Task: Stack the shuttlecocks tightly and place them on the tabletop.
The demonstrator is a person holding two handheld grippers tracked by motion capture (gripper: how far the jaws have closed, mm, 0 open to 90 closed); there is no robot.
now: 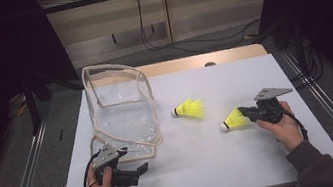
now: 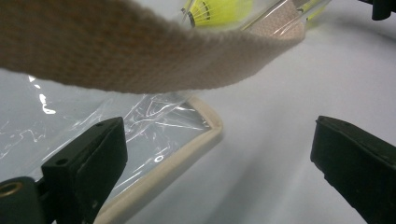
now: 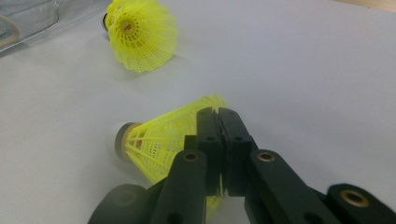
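Right claw (image 1: pixel 244 111) closed on skirt of shuttlecock (image 1: pixel 233 119), at 4 o'clock on tabletop (image 1: pixel 246 162). Left claw (image 1: pixel 142 168) open beside clear bag (image 1: pixel 122 111), at 9 o'clock. Step: pick-up. Next likely: carry toward bag, left claw hold opening.

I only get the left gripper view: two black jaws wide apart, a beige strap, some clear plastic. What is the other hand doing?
Observer: The right gripper has its jaws pressed together on the skirt of a yellow shuttlecock.
Operator: Is that the yellow thing at the top of my picture?
Observer: I can't tell; a second shuttlecock lies free on the white table, between the held one and the clear bag.
Operator: Is the bag standing up?
Observer: Yes, in the high view it stands open, and the left gripper sits at its near edge.
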